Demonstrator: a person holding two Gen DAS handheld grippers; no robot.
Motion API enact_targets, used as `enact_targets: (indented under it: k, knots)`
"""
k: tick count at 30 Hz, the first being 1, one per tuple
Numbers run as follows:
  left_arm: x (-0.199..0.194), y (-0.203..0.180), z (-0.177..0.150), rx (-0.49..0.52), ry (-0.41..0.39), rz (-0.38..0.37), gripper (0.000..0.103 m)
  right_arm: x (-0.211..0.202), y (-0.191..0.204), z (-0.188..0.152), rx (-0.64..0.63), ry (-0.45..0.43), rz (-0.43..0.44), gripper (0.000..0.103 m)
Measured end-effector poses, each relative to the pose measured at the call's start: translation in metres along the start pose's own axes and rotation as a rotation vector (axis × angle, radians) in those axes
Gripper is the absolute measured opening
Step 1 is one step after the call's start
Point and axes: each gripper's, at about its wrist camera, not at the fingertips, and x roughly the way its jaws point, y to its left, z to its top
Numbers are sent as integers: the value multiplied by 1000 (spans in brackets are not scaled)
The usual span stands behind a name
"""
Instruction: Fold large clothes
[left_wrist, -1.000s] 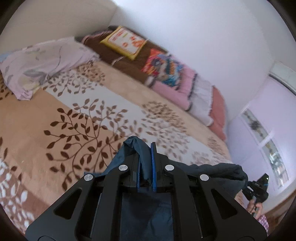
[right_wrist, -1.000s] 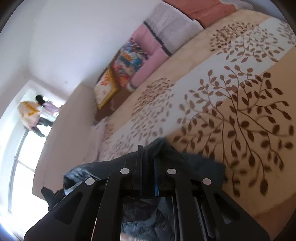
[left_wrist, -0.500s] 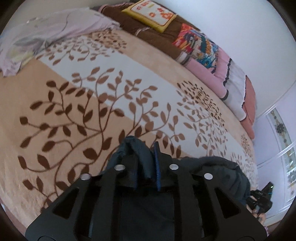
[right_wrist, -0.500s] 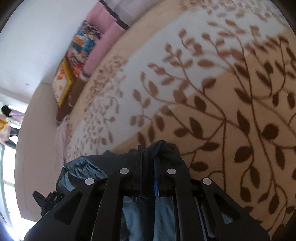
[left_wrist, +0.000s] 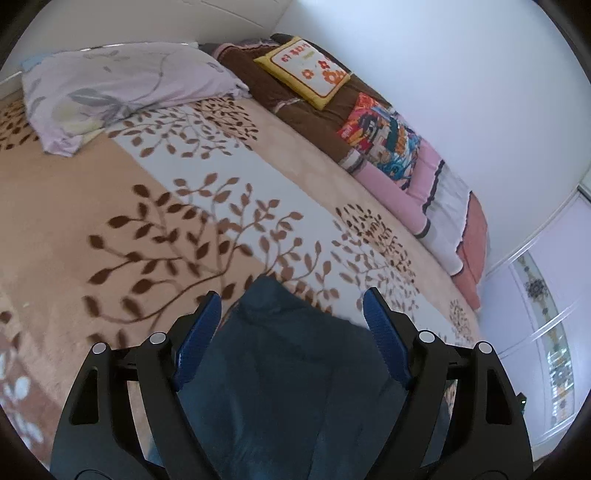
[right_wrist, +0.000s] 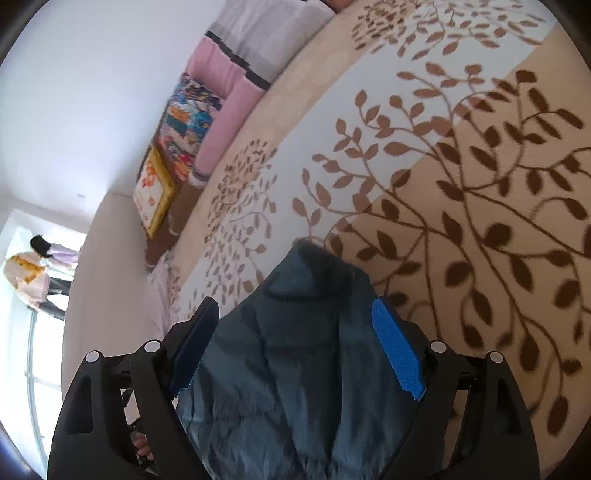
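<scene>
A beige bed cover (left_wrist: 74, 206) printed with brown leaf branches is filling most of both views, and along its far edge a row of bedding is lying against the white wall: a lilac pillow (left_wrist: 122, 85), a brown blanket (left_wrist: 295, 107), a yellow cushion (left_wrist: 306, 70), a multicoloured cushion (left_wrist: 384, 136) and a pink folded quilt (left_wrist: 424, 184). The dark blue garment (left_wrist: 295, 369) is lying on the cover, a raised corner of it pointing away between each pair of fingers. The left gripper (left_wrist: 291, 310) and the right gripper (right_wrist: 295, 317) are both standing with fingers spread wide, blue pads (right_wrist: 399, 350) clear of the cloth, gripping nothing.
</scene>
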Motion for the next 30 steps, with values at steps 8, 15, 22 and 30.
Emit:
enact_targets:
  k: [8,15,22,30]
  knots:
    - [-67,35,-58,58,69,46,80,-65,-10,-79,-91,30,-57,83]
    - [-74,51,-112,132,145,136,80,-75,-30,-143,-146,79,-149,83]
    - [-54,57,-127,172,183,177,78,-77,-31,-153,-165,58,-160,83]
    - [-57,56,-135,182,179,126,11,-81,-38,-146,-149,34,-177,83]
